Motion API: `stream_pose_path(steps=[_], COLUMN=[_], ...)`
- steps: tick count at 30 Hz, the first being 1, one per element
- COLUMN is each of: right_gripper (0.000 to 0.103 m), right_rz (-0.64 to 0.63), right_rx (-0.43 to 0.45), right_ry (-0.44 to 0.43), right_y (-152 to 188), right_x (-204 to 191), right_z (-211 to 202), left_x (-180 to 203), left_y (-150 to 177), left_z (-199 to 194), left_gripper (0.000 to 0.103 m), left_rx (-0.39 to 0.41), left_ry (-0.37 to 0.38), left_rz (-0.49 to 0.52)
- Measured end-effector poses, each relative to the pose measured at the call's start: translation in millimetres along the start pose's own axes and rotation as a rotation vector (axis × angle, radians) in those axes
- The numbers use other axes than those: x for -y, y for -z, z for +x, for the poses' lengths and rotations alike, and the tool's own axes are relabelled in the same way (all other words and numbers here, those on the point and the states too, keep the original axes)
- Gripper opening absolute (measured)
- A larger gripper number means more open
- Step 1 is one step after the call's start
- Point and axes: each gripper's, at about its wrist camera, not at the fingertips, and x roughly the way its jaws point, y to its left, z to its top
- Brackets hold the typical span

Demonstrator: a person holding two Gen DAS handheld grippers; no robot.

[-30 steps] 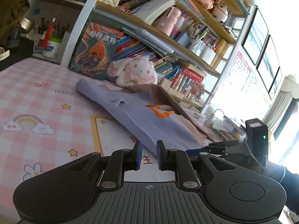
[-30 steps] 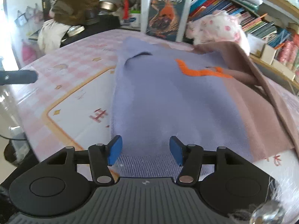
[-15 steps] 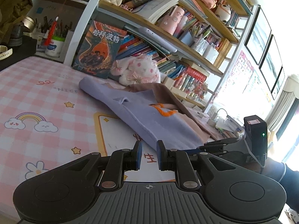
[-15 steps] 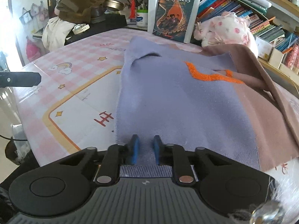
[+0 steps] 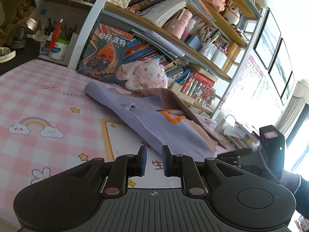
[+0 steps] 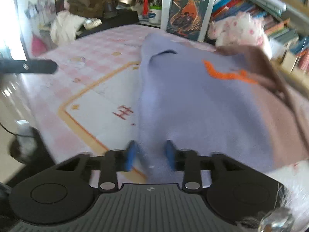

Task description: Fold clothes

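Fingers of the right gripper (image 6: 150,155) pinched the near hem of the lilac knit sweater with orange stitching (image 6: 193,104), lying on the pink checked cloth (image 5: 38,104). Left gripper (image 5: 154,160) hovered narrow, empty. Next, probably, carrying the hem toward the collar beyond.

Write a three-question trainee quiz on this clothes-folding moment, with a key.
1. True or false: the left gripper holds cloth.
2. What does the right gripper pinch? A) the lavender sweater B) the plush toy C) the book
3. What colour is the sweater's stitched motif?

Key: 1 false, nothing lies between its fingers. 2 A, at the near hem, cloth bunched between the blue pads. 3 orange.
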Motion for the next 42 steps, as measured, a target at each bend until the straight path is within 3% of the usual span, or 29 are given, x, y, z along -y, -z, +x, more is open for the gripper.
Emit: stream_pose_path(steps=[1, 4, 10, 12, 15, 18, 21, 24, 30, 33, 34, 42], right_gripper=[0.006, 0.006, 0.005, 0.005, 0.006, 0.015, 0.024, 0.024, 0.029, 0.031, 0.031, 0.03], right_rz=[0.0, 0.041, 0.179, 0.166, 0.165, 0.173, 0.227, 0.269, 0.296, 0.302, 0.303, 0.291], right_rx=[0.008, 0.017, 0.002, 0.007, 0.007, 0.008, 0.068, 0.123, 0.137, 0.108, 0.098, -0.008], right_ry=[0.014, 0.022, -0.374, -0.445, -0.489, -0.525, -0.544, -0.375, 0.183, 0.323, 0.359, 0.351], right_y=[-0.4, 0.2, -7.8, -15.2, -22.7, -28.6, -29.6, -26.7, -4.6, 9.0, 12.2, -0.3], right_x=[1.4, 4.3, -30.0, -48.6, -63.6, -71.5, -43.9, -2.0, 96.1, 135.6, 147.4, 202.7], right_z=[0.0, 0.5, -3.5, 3.6, 16.5, 25.9, 9.3, -10.3, -26.0, -22.7, -20.7, 20.0], left_x=[0.2, -2.4, -10.2, -11.3, -12.9, -15.2, -19.3, -15.4, 14.4, 26.2, 28.4, 34.8], left_y=[-0.2, -2.0, -11.3, -15.4, -20.7, -25.2, -27.3, -31.5, -36.5, -34.6, -33.9, -33.4], left_z=[-0.5, -2.6, -4.1, -5.5, -7.5, -8.7, -2.7, 9.7, 48.6, 66.2, 70.6, 97.3], left_gripper=[0.017, 0.017, 0.017, 0.017, 0.017, 0.017, 0.017, 0.017, 0.02, 0.02, 0.02, 0.02], left_rx=[0.0, 0.008, 0.027, 0.042, 0.052, 0.056, 0.036, 0.015, -0.037, -0.059, -0.064, -0.125], left_ry=[-0.001, -0.012, -0.055, -0.065, -0.084, -0.103, -0.134, -0.139, -0.115, -0.123, -0.125, -0.146], left_rz=[0.005, 0.008, 0.013, 0.018, 0.028, 0.04, 0.061, 0.107, 0.26, 0.319, 0.329, 0.38])
